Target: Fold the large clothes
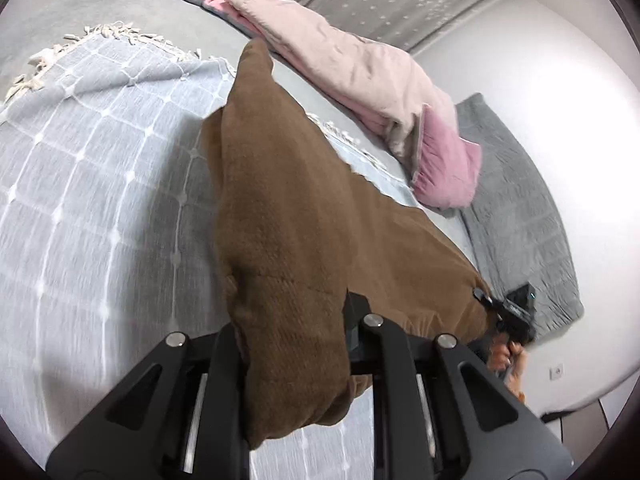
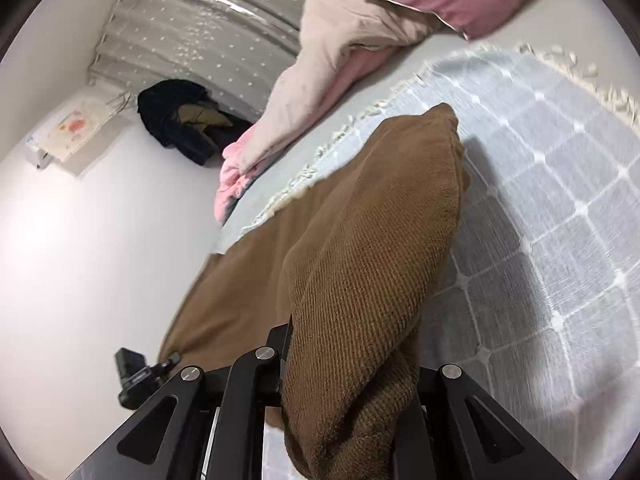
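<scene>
A brown knitted garment (image 1: pixel 280 200) hangs lifted over the bed, stretched between both grippers. In the left wrist view, my left gripper (image 1: pixel 292 320) is shut on one bunched edge of it, and the cloth spills over the fingers. At the far end of the garment, my right gripper (image 1: pixel 516 312) shows, with a hand on its handle. In the right wrist view, my right gripper (image 2: pixel 348 360) is shut on the other bunched edge of the brown garment (image 2: pixel 360 240). The left gripper (image 2: pixel 132 376) appears small at the lower left. The pads are hidden by cloth.
A pale blue checked throw (image 1: pixel 100 152) with a fringe covers the bed under the garment. A pink duvet (image 1: pixel 360 64) lies crumpled along the far side. A grey rug (image 1: pixel 520 208) lies on the white floor. Dark clothes (image 2: pixel 184 120) are piled by the curtain.
</scene>
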